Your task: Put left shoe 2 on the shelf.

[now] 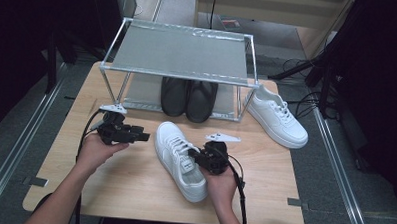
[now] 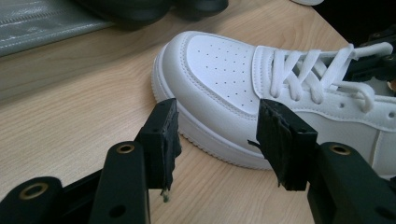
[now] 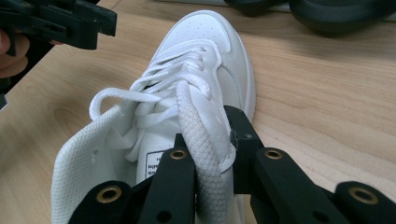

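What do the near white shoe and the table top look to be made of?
Near white shoe: smooth matte leather or a synthetic look-alike, with stitched seams, punched toe holes, woven laces and a ribbed rubbery sole edge. Table top: pale wood-grain board, probably laminate, with a dull sheen.

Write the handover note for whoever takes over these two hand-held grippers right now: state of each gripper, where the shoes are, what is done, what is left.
Right gripper: shut on the near white sneaker, pinching its side wall and lace by the opening.
Left gripper: open, holding nothing, jaws aimed at that shoe's toe side.
Second white sneaker: on the table, right of the rack.
Black shoes: on the rack's lower shelf.
Done: one shoe gripped, not yet lifted.
Left: probably shelving both white sneakers; the top shelf is bare.
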Motion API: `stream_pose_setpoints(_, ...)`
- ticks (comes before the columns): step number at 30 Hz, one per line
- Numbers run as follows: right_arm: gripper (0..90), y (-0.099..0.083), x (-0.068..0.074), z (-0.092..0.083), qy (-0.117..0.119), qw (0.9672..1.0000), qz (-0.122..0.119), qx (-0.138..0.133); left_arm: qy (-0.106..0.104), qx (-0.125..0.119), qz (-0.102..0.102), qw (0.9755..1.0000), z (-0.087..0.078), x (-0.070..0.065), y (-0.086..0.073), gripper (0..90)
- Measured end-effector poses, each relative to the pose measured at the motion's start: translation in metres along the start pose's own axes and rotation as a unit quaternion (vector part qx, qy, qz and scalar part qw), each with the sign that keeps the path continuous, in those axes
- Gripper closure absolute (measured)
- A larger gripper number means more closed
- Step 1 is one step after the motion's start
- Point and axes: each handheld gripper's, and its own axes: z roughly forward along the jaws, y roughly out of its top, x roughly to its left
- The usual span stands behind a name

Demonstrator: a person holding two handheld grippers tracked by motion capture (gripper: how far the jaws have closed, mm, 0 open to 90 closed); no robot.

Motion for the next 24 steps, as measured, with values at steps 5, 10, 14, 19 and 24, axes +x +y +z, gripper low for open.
stream_pose_setpoints(5, 83.5, 0.006, -0.004, -0.004, 0.012, 0.9999, -0.004, -0.001, 0.001, -0.001, -0.003, 1.0, -0.001, 0.001, 0.0, 48.9)
stream_pose_setpoints(10, 83.5, 0.017, -0.009, -0.01, 0.043, 0.9986, -0.031, -0.005, 0.005, -0.002, -0.004, 1.0, -0.002, 0.002, -0.001, 48.9)
stream_pose_setpoints(14, 83.6, 0.035, -0.015, -0.02, 0.084, 0.9934, -0.078, 0.008, 0.008, -0.004, -0.007, 0.9999, -0.006, 0.005, -0.002, 48.4)
stream_pose_setpoints(19, 83.4, 0.059, -0.024, -0.032, 0.138, 0.9827, -0.122, 0.022, 0.015, -0.012, -0.013, 0.9997, -0.011, 0.009, -0.005, 48.0)
stream_pose_setpoints(24, 83.4, 0.082, -0.027, -0.04, 0.176, 0.9719, -0.152, 0.038, 0.026, -0.015, -0.019, 0.9994, -0.015, 0.012, -0.009, 47.7)
